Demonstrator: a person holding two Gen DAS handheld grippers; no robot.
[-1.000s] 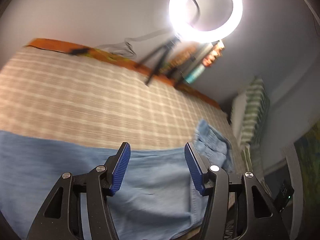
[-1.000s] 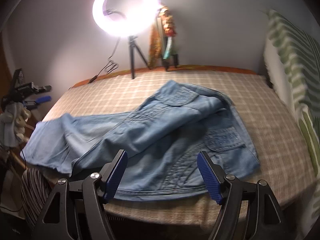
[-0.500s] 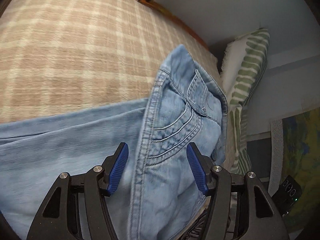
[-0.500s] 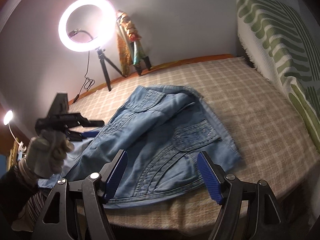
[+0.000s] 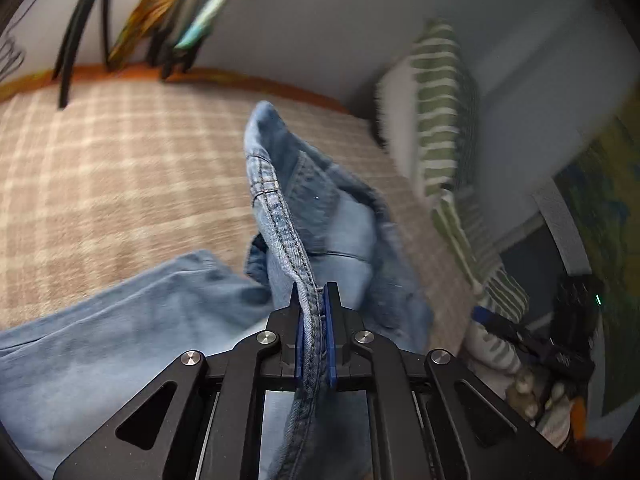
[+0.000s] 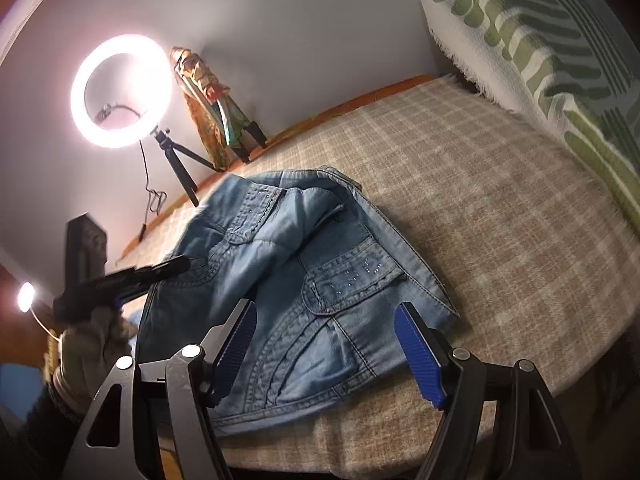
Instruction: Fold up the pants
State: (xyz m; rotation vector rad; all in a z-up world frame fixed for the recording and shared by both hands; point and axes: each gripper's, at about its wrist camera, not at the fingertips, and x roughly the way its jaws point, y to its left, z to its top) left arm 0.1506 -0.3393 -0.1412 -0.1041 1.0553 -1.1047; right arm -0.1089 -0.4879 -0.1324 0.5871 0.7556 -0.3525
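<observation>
Here, jeans (image 6: pixel 304 280) lying crumpled on the checked bed cover (image 6: pixel 500 200), waist end nearest the right camera, studded pocket flap facing up, legs trailing off toward the left side of that view. Lying near the cover's front edge, with a bare stretch of cover between denim and the striped pillow (image 6: pixel 560 40). In the left wrist view, a stitched seam of the jeans (image 5: pixel 280 208) rising in a ridge from the bed up into the left gripper (image 5: pixel 315 328). Clenching tight on that seam, blue pads (image 5: pixel 331 336) pressing denim from both sides, fabric hanging down below them. Hovering over the waist end, the right gripper (image 6: pixel 326 348), fingers spread wide, gripping nothing, denim showing in the gap beneath. Seen from the right camera, a gloved hand (image 6: pixel 92 344) gripping the other tool at the jeans' left side. Standing at the far edge of the bed, a lit ring light (image 6: pixel 120 92) on a small tripod, a colourful bundle (image 6: pixel 212 104) leaning on the grey wall beside it. Glowing low at the left of that view, a small lamp (image 6: pixel 25 297). Blurring much of the left view.
</observation>
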